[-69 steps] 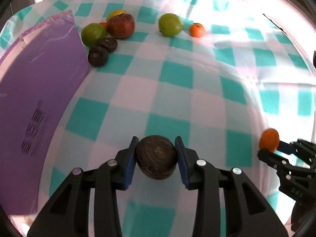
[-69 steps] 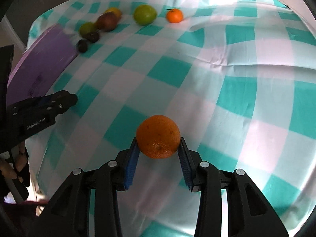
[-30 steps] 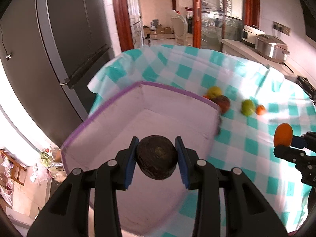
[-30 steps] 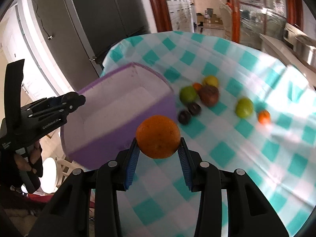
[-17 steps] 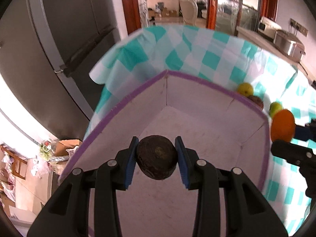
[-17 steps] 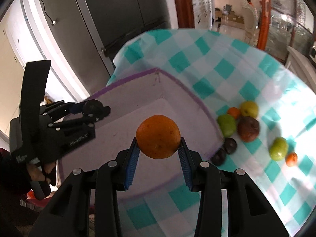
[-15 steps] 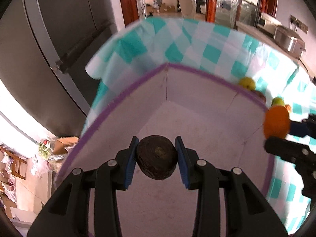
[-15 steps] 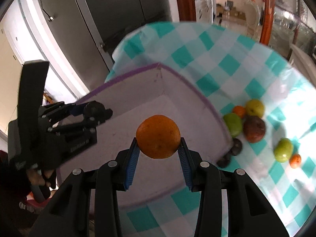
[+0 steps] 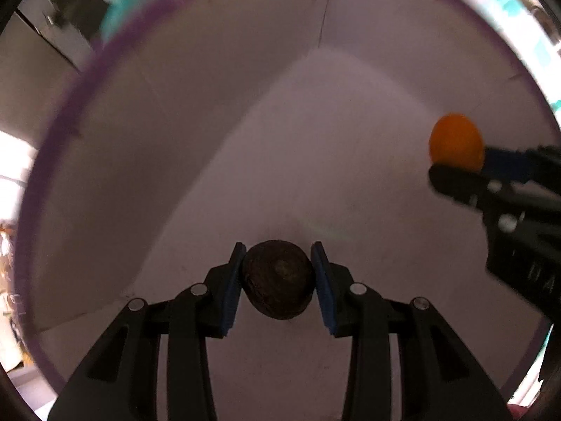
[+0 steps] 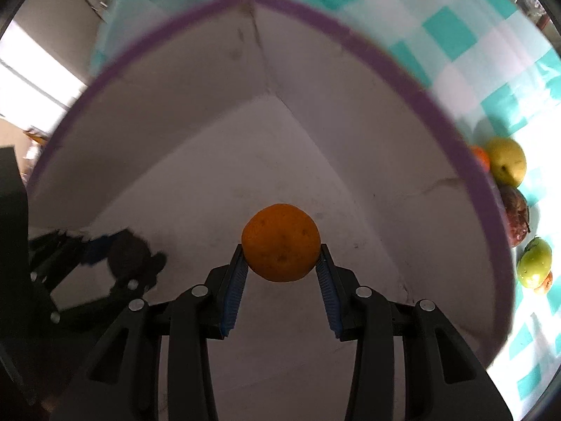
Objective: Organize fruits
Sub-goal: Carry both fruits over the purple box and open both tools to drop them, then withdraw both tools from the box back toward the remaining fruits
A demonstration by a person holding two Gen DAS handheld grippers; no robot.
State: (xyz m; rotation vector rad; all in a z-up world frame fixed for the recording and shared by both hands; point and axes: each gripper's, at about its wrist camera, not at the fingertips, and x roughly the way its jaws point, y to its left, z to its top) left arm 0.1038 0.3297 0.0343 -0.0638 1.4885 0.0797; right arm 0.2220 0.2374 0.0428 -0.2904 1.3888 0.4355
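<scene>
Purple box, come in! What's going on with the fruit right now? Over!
Left gripper shut on dark brown wrinkly fruit; right gripper shut on round orange. Both inside purple-rimmed box. Nothing in the way.

My left gripper is a dark smear off to the left of my right one, so the dark fruit it carries is barely a shape. Right of my right gripper, the purple box rim covers part of the small orange fruit and the brownish fruit. Something reddish peeks from behind the green fruit, can't tell what. From my left gripper, the far rim and the room beyond it are blurry.
</scene>
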